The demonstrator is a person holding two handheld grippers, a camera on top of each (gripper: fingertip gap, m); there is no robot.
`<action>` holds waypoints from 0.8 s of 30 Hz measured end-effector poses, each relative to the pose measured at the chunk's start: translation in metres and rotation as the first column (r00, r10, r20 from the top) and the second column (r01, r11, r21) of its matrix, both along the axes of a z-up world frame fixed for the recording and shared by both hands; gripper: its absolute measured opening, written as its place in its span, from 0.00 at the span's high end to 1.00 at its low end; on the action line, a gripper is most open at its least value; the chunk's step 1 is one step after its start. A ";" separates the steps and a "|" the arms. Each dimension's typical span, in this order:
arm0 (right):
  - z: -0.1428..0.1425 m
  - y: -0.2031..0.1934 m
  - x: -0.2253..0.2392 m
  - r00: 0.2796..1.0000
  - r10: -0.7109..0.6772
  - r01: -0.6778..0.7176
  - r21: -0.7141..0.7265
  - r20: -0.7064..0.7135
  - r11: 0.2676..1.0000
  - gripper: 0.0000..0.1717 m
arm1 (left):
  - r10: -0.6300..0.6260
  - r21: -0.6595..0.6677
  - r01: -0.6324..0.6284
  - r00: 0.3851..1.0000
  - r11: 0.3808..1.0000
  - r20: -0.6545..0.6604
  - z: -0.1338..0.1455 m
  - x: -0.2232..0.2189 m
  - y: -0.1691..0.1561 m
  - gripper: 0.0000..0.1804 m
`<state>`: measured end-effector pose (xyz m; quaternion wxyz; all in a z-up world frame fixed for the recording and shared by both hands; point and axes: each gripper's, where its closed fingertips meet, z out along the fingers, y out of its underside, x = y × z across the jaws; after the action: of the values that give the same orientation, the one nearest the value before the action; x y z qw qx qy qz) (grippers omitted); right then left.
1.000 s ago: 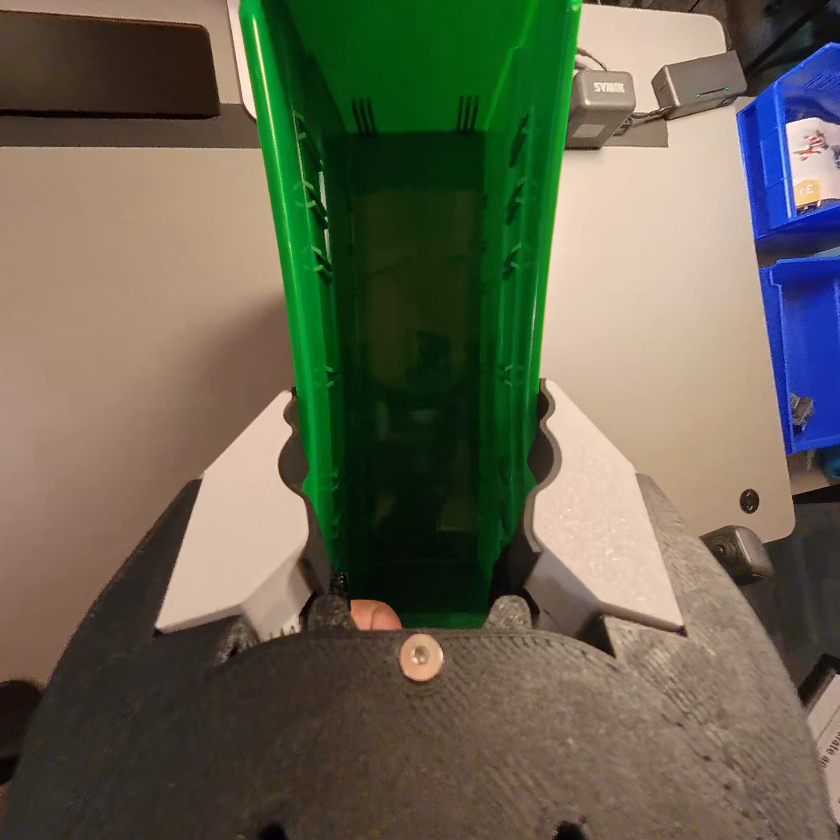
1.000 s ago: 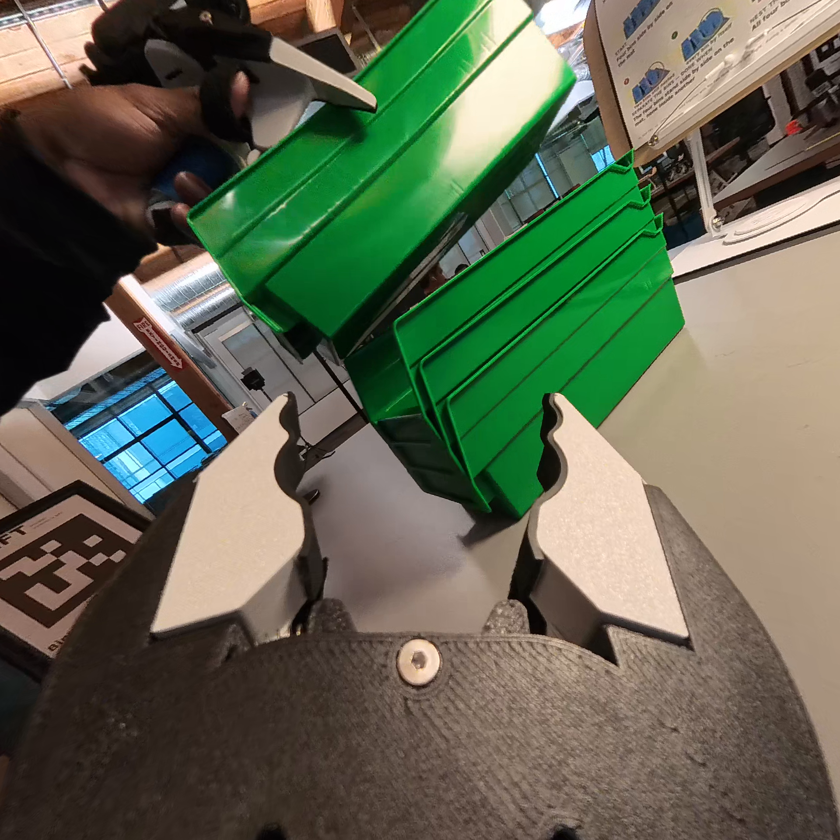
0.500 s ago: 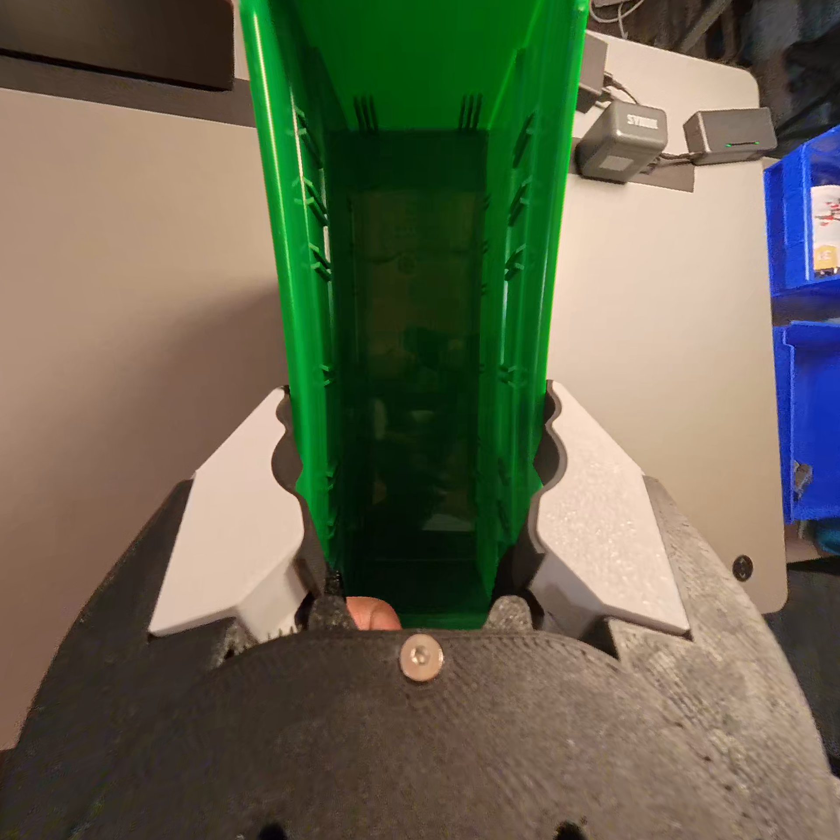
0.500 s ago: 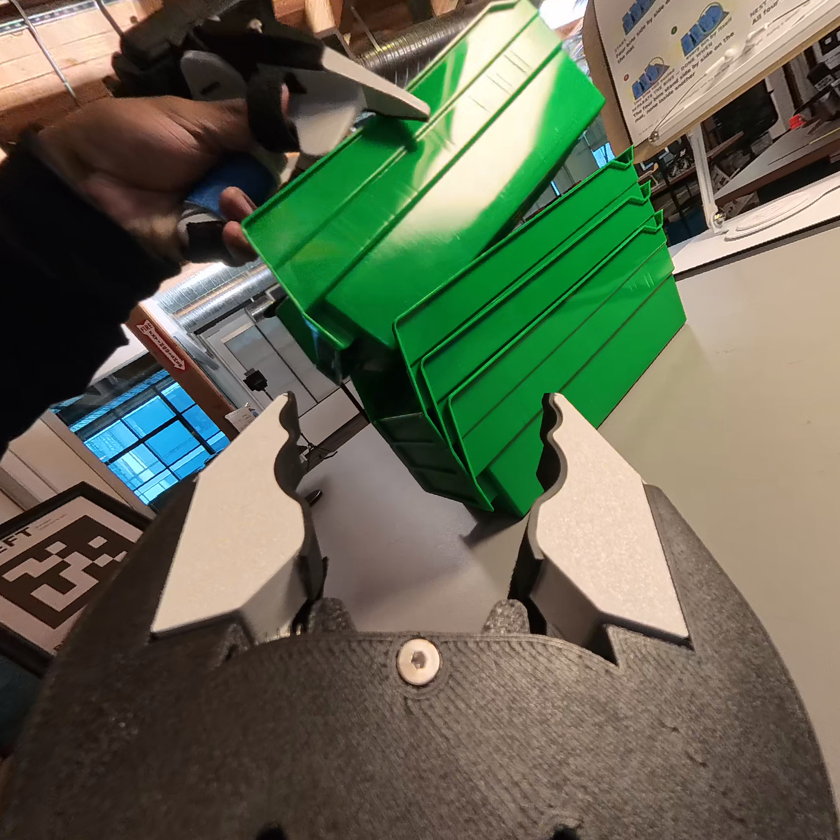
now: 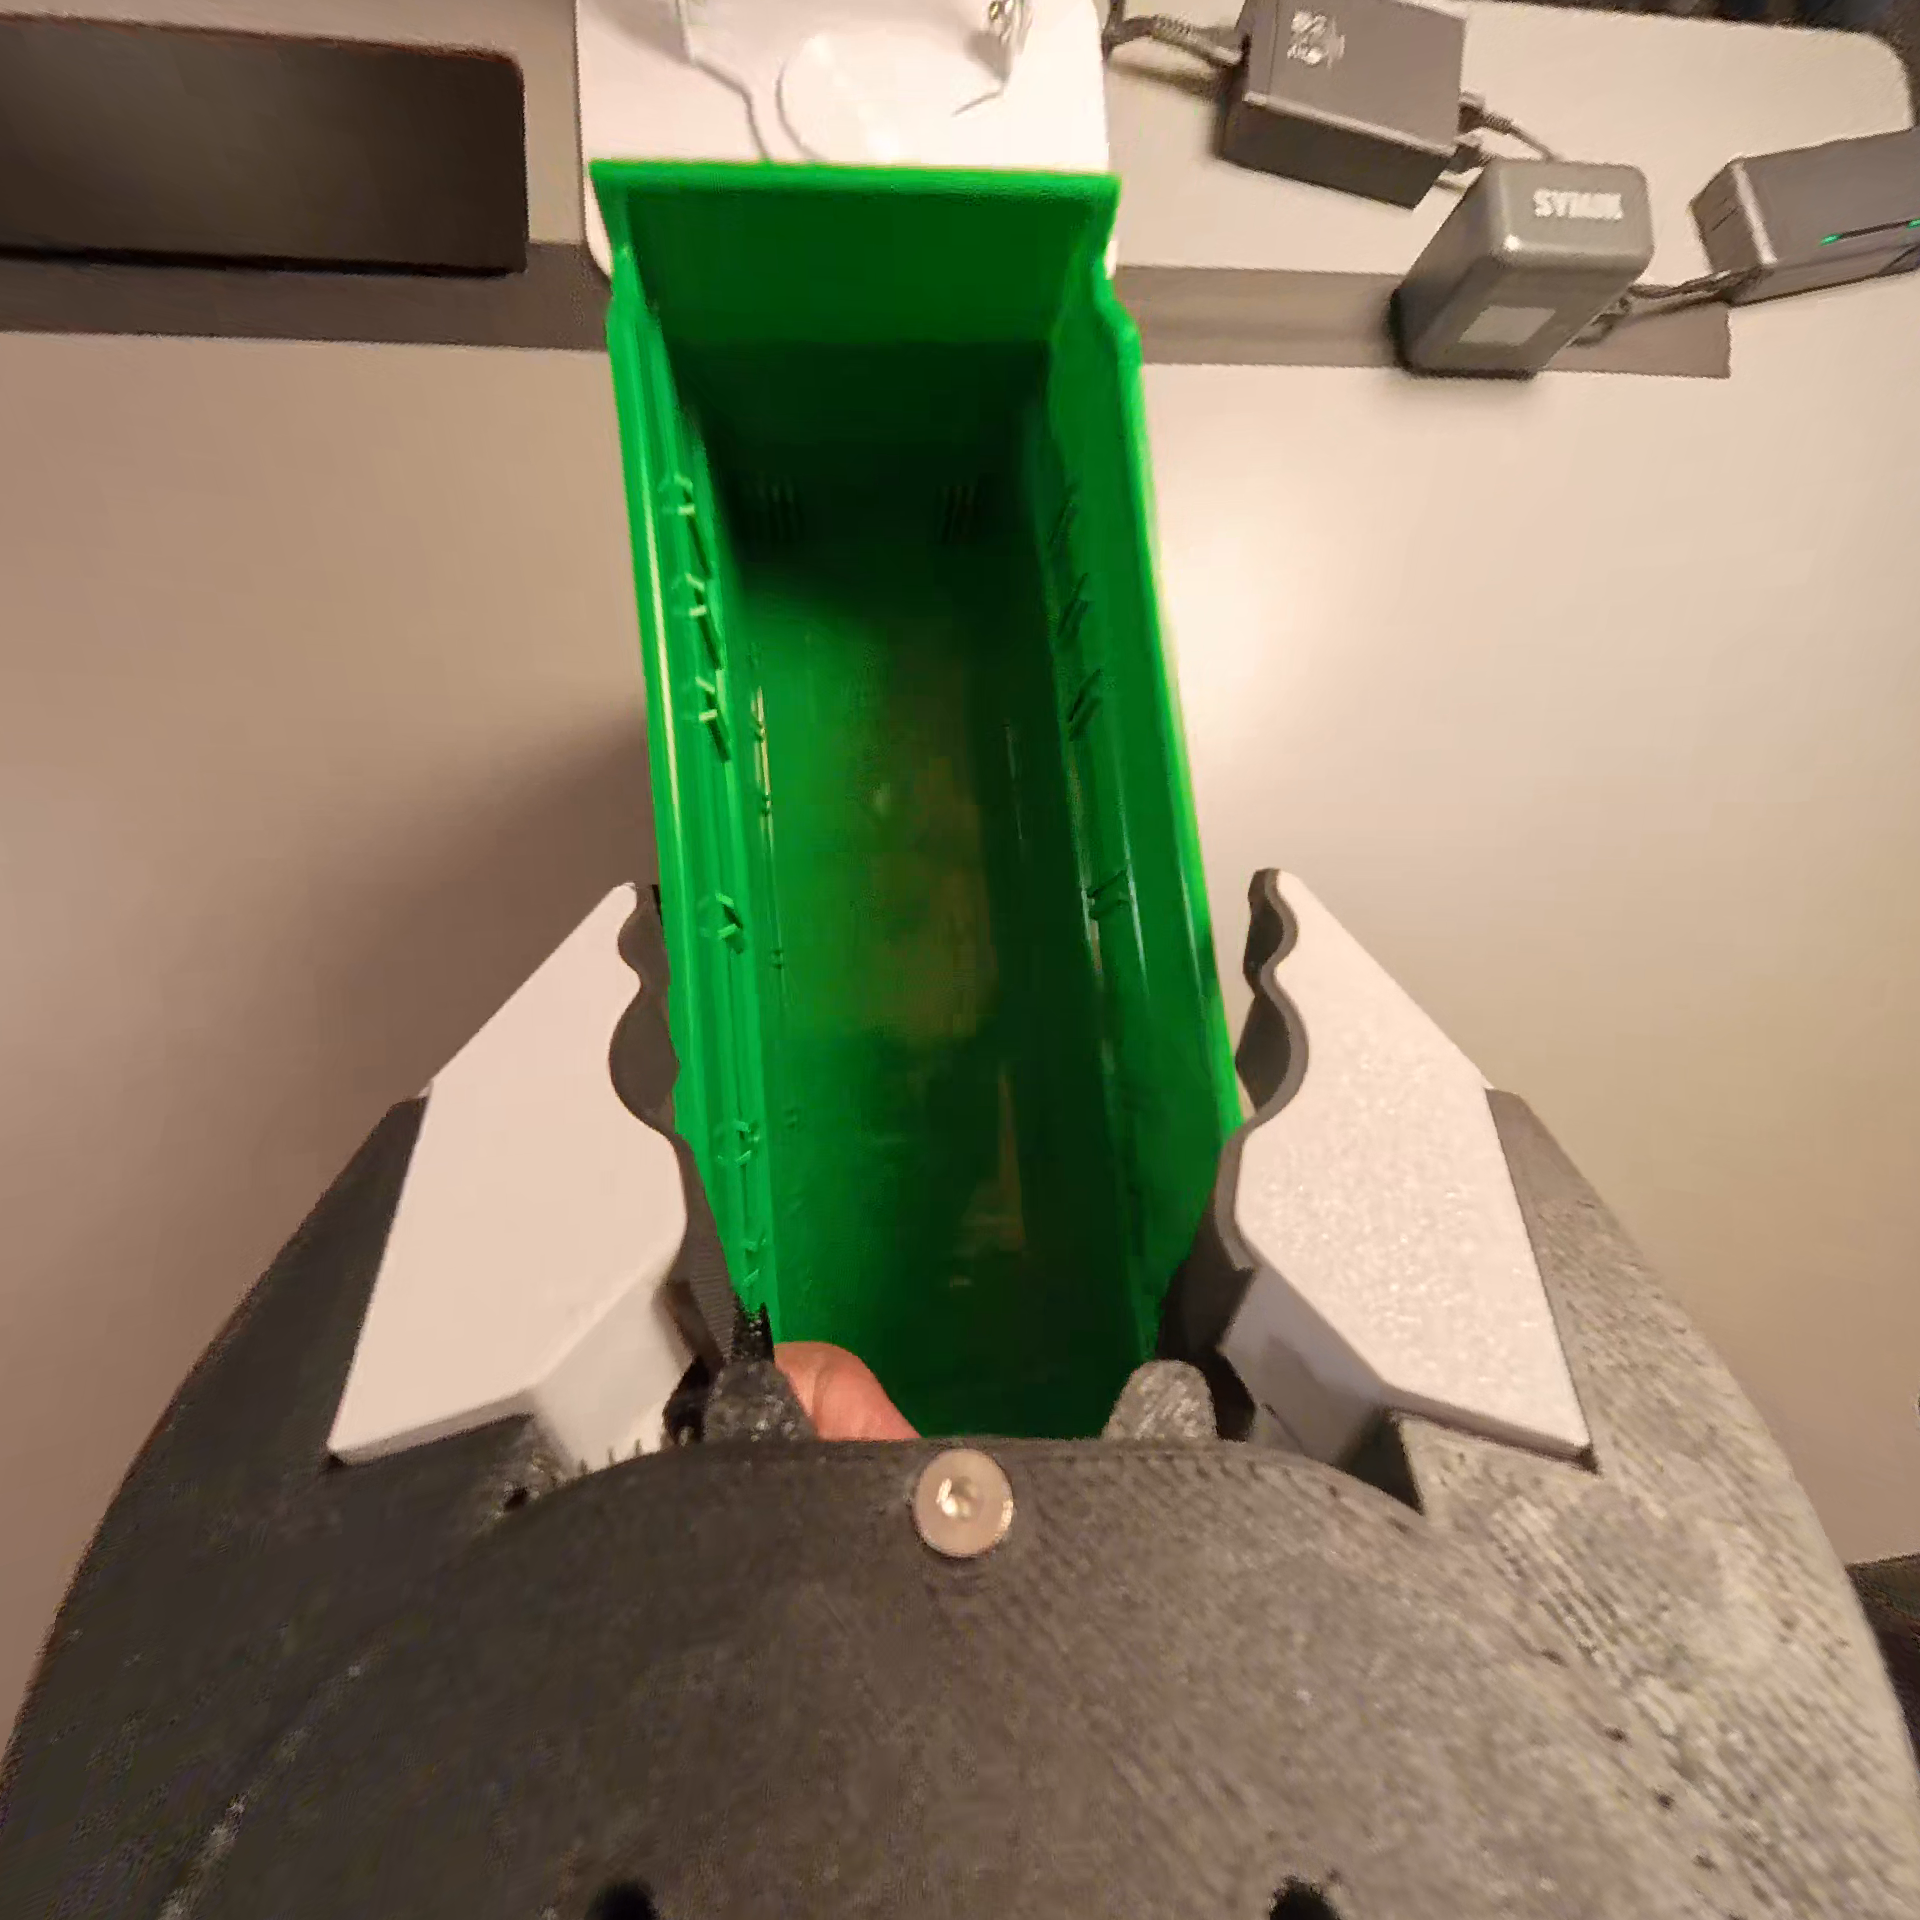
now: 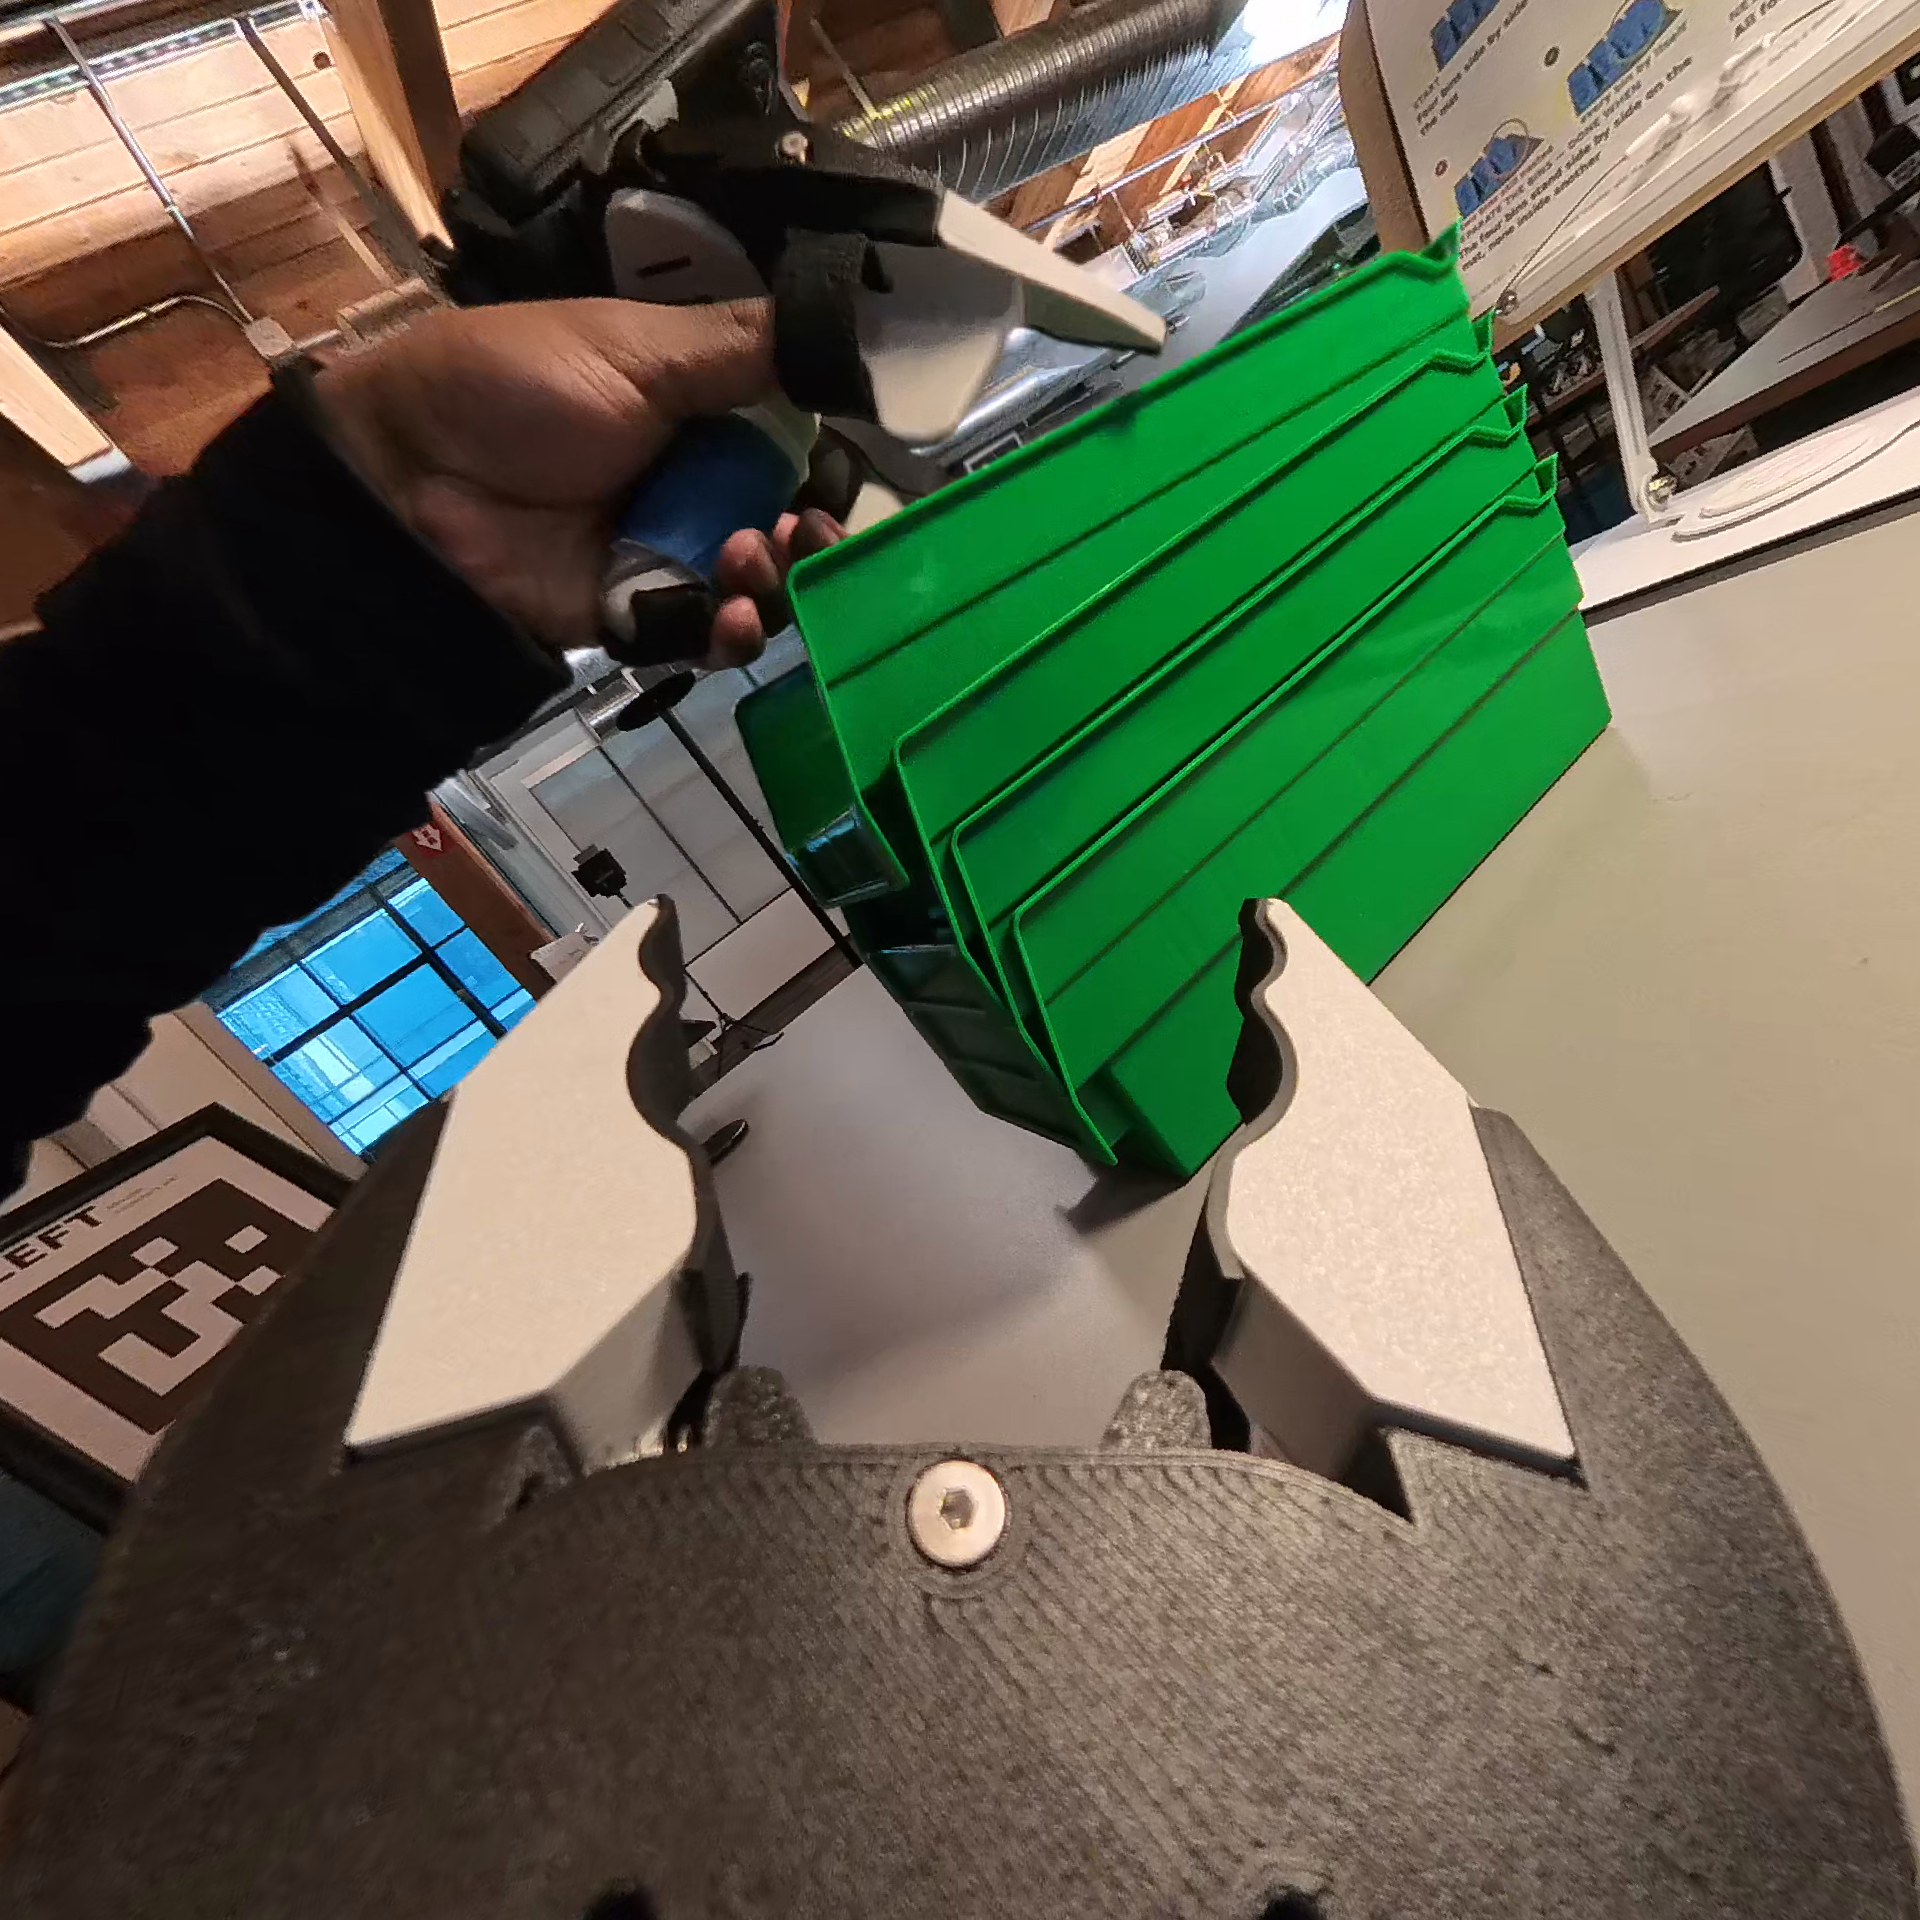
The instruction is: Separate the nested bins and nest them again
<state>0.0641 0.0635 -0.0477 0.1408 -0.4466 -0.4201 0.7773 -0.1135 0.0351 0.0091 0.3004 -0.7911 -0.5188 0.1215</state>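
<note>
Textured black tool (image 6: pixel 956 1039), grey fingers (image 6: pixel 551 1195), black sleeve (image 6: pixel 208 727)

Top green plastic bin (image 6: pixel 1091 540): no longer held tilted above the stack; now seated in the three nested green plastic bins (image 6: pixel 1299 831).
Left gripper (image 5: pixel 951 997): jaws wider than before; right pad (image 5: pixel 1273 997) now clear of the bin wall.

Green bins (image 6: pixel 1195 665), grey table (image 5: pixel 312 727), blue-paned window (image 6: pixel 364 997), black-and-white square-patterned marker (image 6: pixel 135 1299).

Four green bins (image 6: pixel 1226 748) nested on grey table (image 6: pixel 1662 1039), right gripper (image 6: pixel 956 1039) open, left gripper (image 6: pixel 997 312) apparently just above.
</note>
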 end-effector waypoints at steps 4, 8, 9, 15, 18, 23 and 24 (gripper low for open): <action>0.001 0.001 0.001 1.000 0.004 -0.004 -0.007 -0.003 1.000 0.38 | -0.079 0.072 0.083 0.995 0.994 -0.055 0.014 0.007 0.004 0.36; -0.001 -0.001 -0.001 1.000 0.004 -0.004 0.005 0.006 1.000 0.38 | -0.207 0.097 0.223 0.967 0.970 -0.147 0.026 0.022 -0.006 0.37; -0.001 -0.002 -0.001 1.000 0.004 -0.005 0.009 0.009 1.000 0.38 | -0.229 0.095 0.248 0.958 0.964 -0.170 0.027 0.026 -0.012 0.37; -0.004 -0.003 -0.003 1.000 -0.001 0.001 0.025 0.021 1.000 0.38 | -0.299 0.133 0.338 0.921 0.932 -0.248 0.018 0.049 -0.053 0.37; -0.005 -0.005 -0.003 1.000 -0.008 0.007 0.046 0.028 0.999 0.38 | -0.317 0.149 0.378 0.892 0.913 -0.322 0.017 0.050 -0.076 0.37; -0.009 -0.008 -0.006 0.999 -0.016 0.013 0.079 0.045 0.997 0.38 | -0.463 0.117 0.543 0.794 0.831 -0.395 -0.009 0.074 -0.087 0.36; -0.009 -0.008 -0.006 0.999 -0.018 0.014 0.082 0.046 0.997 0.38 | -0.483 0.103 0.561 0.780 0.822 -0.398 -0.018 0.077 -0.087 0.35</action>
<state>0.0584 0.0557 -0.0566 0.1553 -0.4619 -0.4513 0.7475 -0.0368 -0.0519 -0.0085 0.4945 -0.8314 -0.2251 0.1166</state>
